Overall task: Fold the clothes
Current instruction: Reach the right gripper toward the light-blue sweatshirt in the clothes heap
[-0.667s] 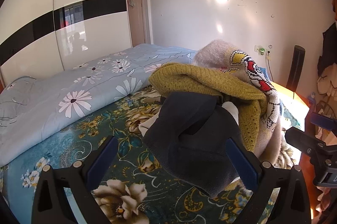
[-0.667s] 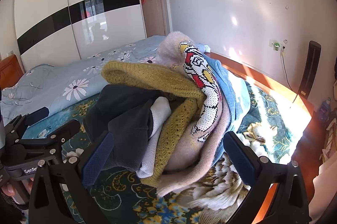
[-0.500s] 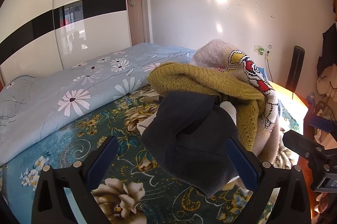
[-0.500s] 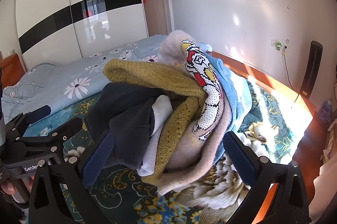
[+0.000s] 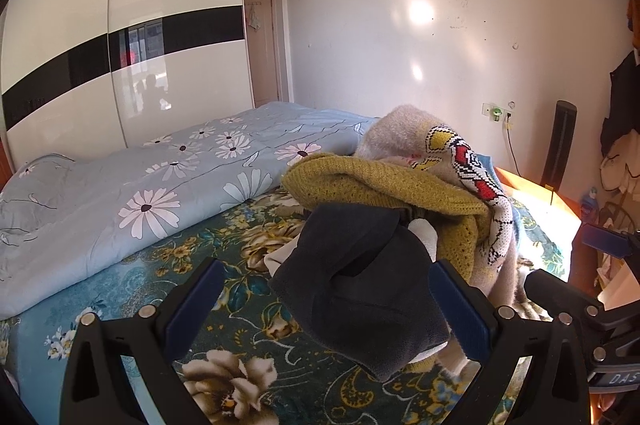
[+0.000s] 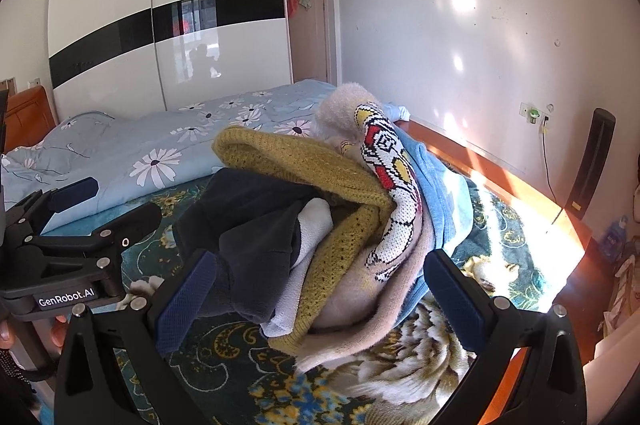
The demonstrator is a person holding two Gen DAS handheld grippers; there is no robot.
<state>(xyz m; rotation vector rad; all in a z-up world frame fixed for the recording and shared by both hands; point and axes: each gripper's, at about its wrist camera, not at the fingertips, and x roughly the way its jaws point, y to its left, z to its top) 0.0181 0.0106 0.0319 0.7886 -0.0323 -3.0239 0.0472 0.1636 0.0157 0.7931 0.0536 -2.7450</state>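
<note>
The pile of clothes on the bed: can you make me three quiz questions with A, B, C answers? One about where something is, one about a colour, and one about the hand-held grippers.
1. Where does the dark navy garment lie in the pile of clothes?
A. at the near front of the pile
B. on the daisy quilt
C. on the floor

2. What colour is the knitted sweater above it?
A. pink
B. mustard yellow
C. green

3. How are the left hand-held gripper and right hand-held gripper?
A. both shut on cloth
B. one open, one shut
C. both open, holding nothing

Answers: 1 A, it hangs nearest both cameras. 2 B, its knit looks mustard. 3 C, the blue pads stand wide apart, gripping no cloth.
</note>
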